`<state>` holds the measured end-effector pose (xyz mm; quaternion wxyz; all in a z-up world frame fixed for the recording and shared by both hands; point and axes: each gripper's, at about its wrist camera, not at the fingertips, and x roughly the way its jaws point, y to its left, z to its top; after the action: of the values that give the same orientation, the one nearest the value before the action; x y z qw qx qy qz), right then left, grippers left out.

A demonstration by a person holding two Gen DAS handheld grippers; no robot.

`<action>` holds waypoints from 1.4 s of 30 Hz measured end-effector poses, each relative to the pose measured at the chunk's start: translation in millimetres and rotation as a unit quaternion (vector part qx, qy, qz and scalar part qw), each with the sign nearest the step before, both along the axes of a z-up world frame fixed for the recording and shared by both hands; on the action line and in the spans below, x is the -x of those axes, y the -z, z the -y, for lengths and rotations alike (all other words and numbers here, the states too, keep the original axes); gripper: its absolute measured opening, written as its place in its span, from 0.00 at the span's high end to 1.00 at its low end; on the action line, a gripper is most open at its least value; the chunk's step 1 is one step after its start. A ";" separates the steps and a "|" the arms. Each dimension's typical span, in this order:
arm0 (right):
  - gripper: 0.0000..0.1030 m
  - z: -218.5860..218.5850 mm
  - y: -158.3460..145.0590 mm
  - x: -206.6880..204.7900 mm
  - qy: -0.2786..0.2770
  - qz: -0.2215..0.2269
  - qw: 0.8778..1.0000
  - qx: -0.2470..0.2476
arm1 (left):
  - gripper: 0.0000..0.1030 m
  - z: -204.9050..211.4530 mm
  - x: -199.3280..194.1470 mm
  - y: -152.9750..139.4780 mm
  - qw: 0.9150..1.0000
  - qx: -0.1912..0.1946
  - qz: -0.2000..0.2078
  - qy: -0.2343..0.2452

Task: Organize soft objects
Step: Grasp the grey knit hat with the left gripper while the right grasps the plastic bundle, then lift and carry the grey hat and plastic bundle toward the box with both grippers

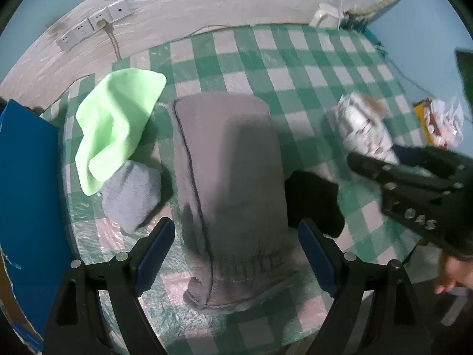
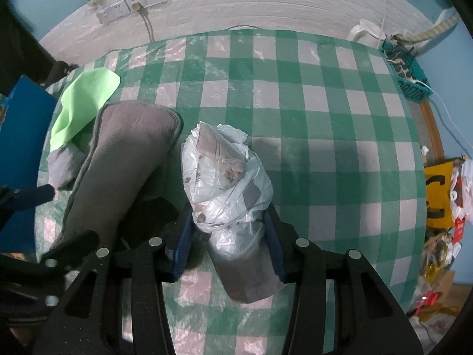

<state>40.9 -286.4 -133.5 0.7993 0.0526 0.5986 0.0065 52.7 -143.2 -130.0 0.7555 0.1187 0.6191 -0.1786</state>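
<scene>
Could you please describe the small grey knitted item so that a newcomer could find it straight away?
On the green checked tablecloth, find the lime-green cloth at the left. The small grey knitted item lies partly under its lower edge, beside the large grey fleece roll. It is smaller, ribbed and bluish-grey.

So the big grey fleece piece (image 1: 227, 183) is lying stretched out lengthwise on the checkered cloth, ribbed cuff nearest the camera. A lime green cloth (image 1: 115, 127) is sitting crumpled to its left, overlapping a small grey knit item (image 1: 130, 195). A black fabric piece (image 1: 313, 201) is resting at its right edge. The plastic-wrapped grey bundle (image 2: 227, 177) is sitting just right of that.
</scene>
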 end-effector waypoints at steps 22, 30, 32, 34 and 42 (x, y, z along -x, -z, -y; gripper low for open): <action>0.56 -12.3 -4.3 8.9 -0.022 0.003 1.000 -0.002 | 0.66 3.7 -0.2 19.9 0.999 -0.027 0.008 0.024; 0.56 -17.9 -11.6 10.8 -0.028 0.012 1.000 -0.003 | 0.73 0.9 7.3 1.4 0.998 -0.034 0.044 0.030; 0.56 -19.1 -14.8 12.0 -0.029 0.015 0.999 -0.003 | 0.73 -3.3 9.7 -4.3 0.998 -0.032 0.051 0.029; 0.56 -20.0 -18.0 13.3 -0.029 0.018 0.999 -0.003 | 0.73 -4.8 12.2 -9.1 0.998 -0.029 0.057 0.026; 0.56 -25.1 -32.6 20.5 -0.036 0.033 0.999 -0.005 | 0.73 -7.5 22.7 -26.4 0.996 -0.024 0.079 0.020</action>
<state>20.4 -261.3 -100.9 0.8173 0.0343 0.5737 0.0401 30.0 -135.7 -103.6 0.7953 0.1627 0.5591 -0.1689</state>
